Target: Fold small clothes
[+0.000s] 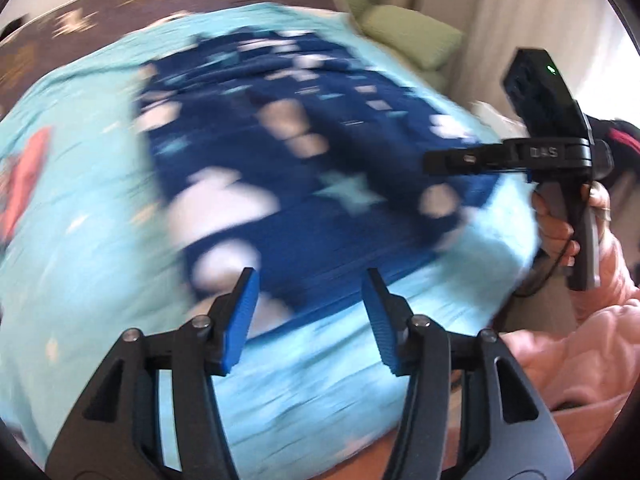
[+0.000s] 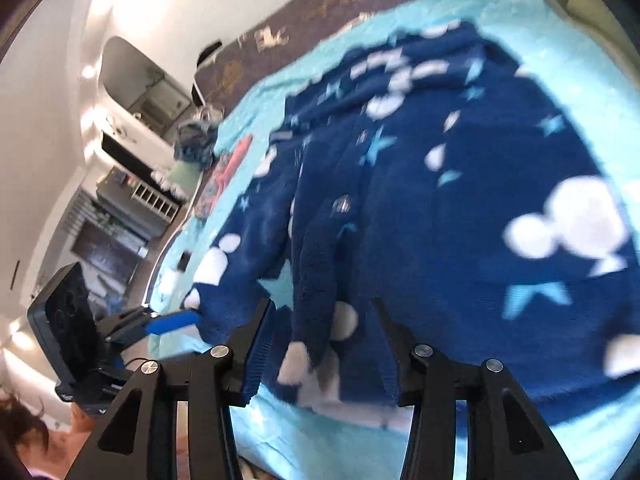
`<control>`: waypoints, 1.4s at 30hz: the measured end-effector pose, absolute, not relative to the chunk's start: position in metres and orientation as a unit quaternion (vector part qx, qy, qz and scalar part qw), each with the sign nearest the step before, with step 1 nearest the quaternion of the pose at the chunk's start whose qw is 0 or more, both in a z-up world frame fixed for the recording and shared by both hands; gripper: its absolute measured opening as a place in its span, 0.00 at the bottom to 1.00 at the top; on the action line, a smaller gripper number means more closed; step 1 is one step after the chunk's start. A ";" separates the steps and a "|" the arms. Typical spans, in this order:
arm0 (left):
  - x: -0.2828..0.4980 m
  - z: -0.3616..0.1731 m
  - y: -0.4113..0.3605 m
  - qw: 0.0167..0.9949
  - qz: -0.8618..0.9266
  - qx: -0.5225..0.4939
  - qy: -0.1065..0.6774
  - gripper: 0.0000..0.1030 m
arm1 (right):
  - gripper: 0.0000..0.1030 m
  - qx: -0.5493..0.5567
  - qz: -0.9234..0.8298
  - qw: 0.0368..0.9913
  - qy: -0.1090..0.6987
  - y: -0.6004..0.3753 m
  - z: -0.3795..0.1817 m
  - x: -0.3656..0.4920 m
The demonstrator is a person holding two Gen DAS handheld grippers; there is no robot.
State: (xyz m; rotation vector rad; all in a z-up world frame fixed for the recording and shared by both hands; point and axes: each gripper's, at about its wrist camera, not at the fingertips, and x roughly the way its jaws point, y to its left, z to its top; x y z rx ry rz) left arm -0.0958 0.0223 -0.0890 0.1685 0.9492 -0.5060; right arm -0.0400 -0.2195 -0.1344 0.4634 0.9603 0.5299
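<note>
A dark blue fleece garment with white clouds and pale blue stars lies spread on a light blue bed sheet. It also shows in the right wrist view. My left gripper is open and empty, just above the garment's near edge. My right gripper is open over the garment's near hem, with fabric lying between its blue pads. The right gripper's body shows at the right of the left wrist view. The left gripper's pad shows at the left of the right wrist view. Both views are motion-blurred.
A red-patterned item lies on the sheet at the left. Green cushions and a curtain stand behind the bed. A brown patterned headboard and shelves lie beyond. The person's pink sleeve is at the right.
</note>
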 end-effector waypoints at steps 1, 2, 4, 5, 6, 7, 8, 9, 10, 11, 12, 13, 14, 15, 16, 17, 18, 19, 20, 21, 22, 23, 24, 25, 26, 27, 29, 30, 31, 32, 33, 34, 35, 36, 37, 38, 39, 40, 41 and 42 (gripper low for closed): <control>-0.097 -0.095 0.034 0.861 -0.217 0.077 0.454 0.55 | 0.46 0.218 0.255 0.821 0.462 -0.213 -0.139 -0.036; -0.097 -0.100 0.040 0.863 -0.201 0.077 0.457 0.55 | 0.46 0.217 0.258 0.817 0.468 -0.210 -0.141 -0.036; -0.095 -0.111 0.048 0.867 -0.179 0.079 0.458 0.55 | 0.46 0.209 0.255 0.817 0.472 -0.203 -0.148 -0.030; -0.093 -0.116 0.050 0.869 -0.163 0.083 0.459 0.55 | 0.41 0.204 0.255 0.819 0.472 -0.202 -0.148 -0.029; -0.093 -0.119 0.052 0.870 -0.152 0.088 0.462 0.55 | 0.33 0.199 0.254 0.821 0.471 -0.199 -0.149 -0.027; -0.092 -0.122 0.055 0.869 -0.146 0.090 0.464 0.55 | 0.13 0.195 0.253 0.822 0.472 -0.199 -0.148 -0.027; -0.093 -0.122 0.058 0.869 -0.146 0.088 0.465 0.55 | 0.10 0.196 0.255 0.821 0.472 -0.199 -0.147 -0.025; -0.093 -0.123 0.060 0.869 -0.147 0.086 0.465 0.55 | 0.10 0.200 0.257 0.820 0.470 -0.200 -0.146 -0.025; -0.095 -0.123 0.063 0.868 -0.147 0.083 0.466 0.56 | 0.09 0.202 0.258 0.822 0.467 -0.201 -0.144 -0.026; -0.096 -0.123 0.065 0.868 -0.145 0.082 0.468 0.60 | 0.09 0.200 0.257 0.823 0.465 -0.201 -0.143 -0.027; -0.096 -0.124 0.068 0.868 -0.141 0.082 0.469 0.63 | 0.09 0.199 0.257 0.824 0.464 -0.201 -0.142 -0.027; -0.094 -0.126 0.072 0.870 -0.133 0.081 0.469 0.67 | 0.11 0.201 0.259 0.823 0.464 -0.202 -0.142 -0.028; -0.093 -0.128 0.073 0.870 -0.127 0.079 0.469 0.67 | 0.13 0.209 0.261 0.819 0.467 -0.203 -0.143 -0.028; -0.092 -0.131 0.074 0.870 -0.124 0.075 0.471 0.67 | 0.14 0.218 0.263 0.813 0.470 -0.207 -0.144 -0.029; -0.087 -0.132 0.076 0.872 -0.128 0.066 0.468 0.67 | 0.21 0.227 0.267 0.807 0.475 -0.207 -0.146 -0.029; -0.084 -0.133 0.076 0.876 -0.134 0.056 0.460 0.66 | 0.31 0.232 0.272 0.802 0.478 -0.206 -0.148 -0.029; -0.079 -0.133 0.076 0.880 -0.142 0.042 0.451 0.64 | 0.38 0.235 0.277 0.799 0.479 -0.205 -0.149 -0.029; -0.078 -0.133 0.077 0.881 -0.148 0.029 0.447 0.46 | 0.48 0.235 0.285 0.798 0.477 -0.203 -0.149 -0.032; -0.076 -0.132 0.077 0.879 -0.166 0.007 0.448 0.20 | 0.54 0.231 0.291 0.797 0.477 -0.199 -0.149 -0.033; -0.072 -0.131 0.077 0.873 -0.182 -0.016 0.451 0.14 | 0.55 0.227 0.294 0.797 0.477 -0.196 -0.148 -0.034; -0.071 -0.129 0.075 0.874 -0.184 -0.029 0.449 0.13 | 0.54 0.221 0.294 0.798 0.477 -0.191 -0.148 -0.035; -0.071 -0.127 0.072 0.878 -0.181 -0.023 0.443 0.12 | 0.35 0.215 0.294 0.799 0.478 -0.187 -0.147 -0.036; -0.074 -0.124 0.069 0.880 -0.178 -0.015 0.440 0.11 | 0.13 0.210 0.295 0.800 0.478 -0.183 -0.146 -0.036; -0.079 -0.121 0.066 0.880 -0.175 -0.006 0.442 0.11 | 0.06 0.208 0.300 0.797 0.480 -0.180 -0.142 -0.036; -0.083 -0.118 0.065 0.880 -0.175 -0.002 0.442 0.10 | 0.06 0.216 0.301 0.805 0.464 -0.183 -0.133 -0.039; -0.091 -0.113 0.064 0.879 -0.177 0.004 0.442 0.10 | 0.06 0.218 0.303 0.815 0.442 -0.189 -0.122 -0.044; -0.108 -0.104 0.061 0.881 -0.181 0.022 0.437 0.10 | 0.05 0.225 0.299 0.831 0.412 -0.203 -0.102 -0.053; -0.115 -0.101 0.060 0.881 -0.184 0.033 0.435 0.09 | 0.05 0.229 0.296 0.836 0.403 -0.210 -0.097 -0.056; -0.120 -0.100 0.058 0.880 -0.188 0.044 0.435 0.08 | 0.05 0.230 0.289 0.840 0.397 -0.219 -0.093 -0.057; -0.120 -0.100 0.058 0.879 -0.188 0.047 0.435 0.07 | 0.06 0.227 0.280 0.843 0.399 -0.223 -0.094 -0.057; -0.118 -0.102 0.059 0.878 -0.188 0.047 0.438 0.06 | 0.06 0.223 0.266 0.846 0.406 -0.227 -0.099 -0.055; -0.117 -0.106 0.060 0.875 -0.186 0.041 0.445 0.05 | 0.06 0.218 0.247 0.846 0.420 -0.231 -0.108 -0.053; -0.115 -0.109 0.062 0.874 -0.183 0.033 0.450 0.05 | 0.07 0.217 0.233 0.841 0.438 -0.231 -0.119 -0.050; -0.114 -0.112 0.063 0.872 -0.181 0.028 0.453 0.05 | 0.08 0.221 0.227 0.837 0.447 -0.232 -0.125 -0.049; -0.113 -0.115 0.063 0.870 -0.179 0.028 0.458 0.05 | 0.09 0.231 0.224 0.830 0.456 -0.233 -0.135 -0.049; -0.113 -0.117 0.061 0.870 -0.176 0.034 0.459 0.07 | 0.10 0.235 0.225 0.825 0.462 -0.232 -0.140 -0.050; -0.112 -0.118 0.059 0.870 -0.177 0.038 0.458 0.11 | 0.13 0.237 0.230 0.820 0.467 -0.231 -0.144 -0.050; -0.112 -0.119 0.056 0.870 -0.180 0.044 0.458 0.24 | 0.17 0.239 0.235 0.817 0.469 -0.232 -0.146 -0.052; -0.111 -0.120 0.053 0.871 -0.181 0.051 0.455 0.41 | 0.20 0.240 0.237 0.817 0.468 -0.231 -0.146 -0.052; -0.108 -0.121 0.049 0.875 -0.175 0.059 0.447 0.48 | 0.21 0.239 0.239 0.817 0.467 -0.231 -0.146 -0.052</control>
